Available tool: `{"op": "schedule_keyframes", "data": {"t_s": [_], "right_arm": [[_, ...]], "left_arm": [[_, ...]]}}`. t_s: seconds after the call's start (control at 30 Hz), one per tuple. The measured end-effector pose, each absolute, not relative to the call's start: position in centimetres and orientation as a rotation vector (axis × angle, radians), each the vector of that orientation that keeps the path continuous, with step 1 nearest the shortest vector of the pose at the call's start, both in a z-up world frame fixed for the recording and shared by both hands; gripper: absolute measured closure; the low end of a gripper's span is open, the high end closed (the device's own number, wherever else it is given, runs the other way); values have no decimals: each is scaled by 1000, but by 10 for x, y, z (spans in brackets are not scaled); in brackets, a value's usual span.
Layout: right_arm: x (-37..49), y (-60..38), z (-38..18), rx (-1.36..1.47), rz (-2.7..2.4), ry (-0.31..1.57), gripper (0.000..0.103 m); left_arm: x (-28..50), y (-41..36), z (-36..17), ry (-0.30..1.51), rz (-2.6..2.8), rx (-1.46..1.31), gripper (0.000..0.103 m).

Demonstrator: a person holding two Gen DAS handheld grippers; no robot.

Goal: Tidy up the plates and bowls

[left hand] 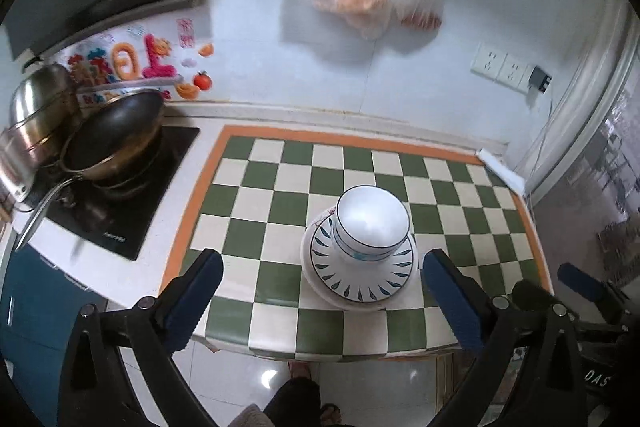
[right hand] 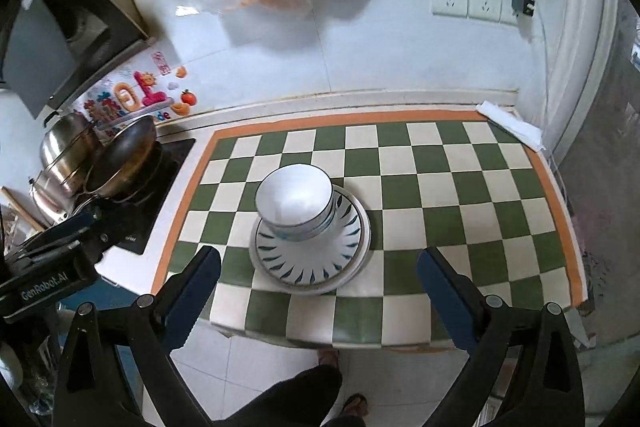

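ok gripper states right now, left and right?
Left gripper: open, holding nothing, back from the bowls stacked on the plates.
Right gripper: open, holding nothing, also short of the stack.

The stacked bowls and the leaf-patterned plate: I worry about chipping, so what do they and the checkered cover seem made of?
The white blue-rimmed stacked bowls and the white plate with blue leaf marks look like glazed ceramic: smooth and softly glossy, with painted trim. It could be melamine; the pictures cannot settle that. The green-and-cream checkered table cover looks like wipeable vinyl or oilcloth: a flat printed sheet draping over the front edge.
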State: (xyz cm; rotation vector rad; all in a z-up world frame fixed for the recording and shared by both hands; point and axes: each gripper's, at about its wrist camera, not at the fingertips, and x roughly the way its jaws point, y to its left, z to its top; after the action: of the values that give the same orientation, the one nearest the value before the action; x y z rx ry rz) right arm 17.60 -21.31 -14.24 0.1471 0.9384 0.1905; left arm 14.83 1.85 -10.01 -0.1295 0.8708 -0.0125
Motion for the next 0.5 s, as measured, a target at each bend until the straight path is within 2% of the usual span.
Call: {"op": "schedule_keyframes", "data": {"t_s": [0.27,0.5], "right_arm": [[99,-210,-96,107,187,867,2],[43,-202,-61,85,164,807,1]], "left_arm": [[80,19,-59,814,8,-112,0],[32,28,-47,809,20,-69,0]]}}
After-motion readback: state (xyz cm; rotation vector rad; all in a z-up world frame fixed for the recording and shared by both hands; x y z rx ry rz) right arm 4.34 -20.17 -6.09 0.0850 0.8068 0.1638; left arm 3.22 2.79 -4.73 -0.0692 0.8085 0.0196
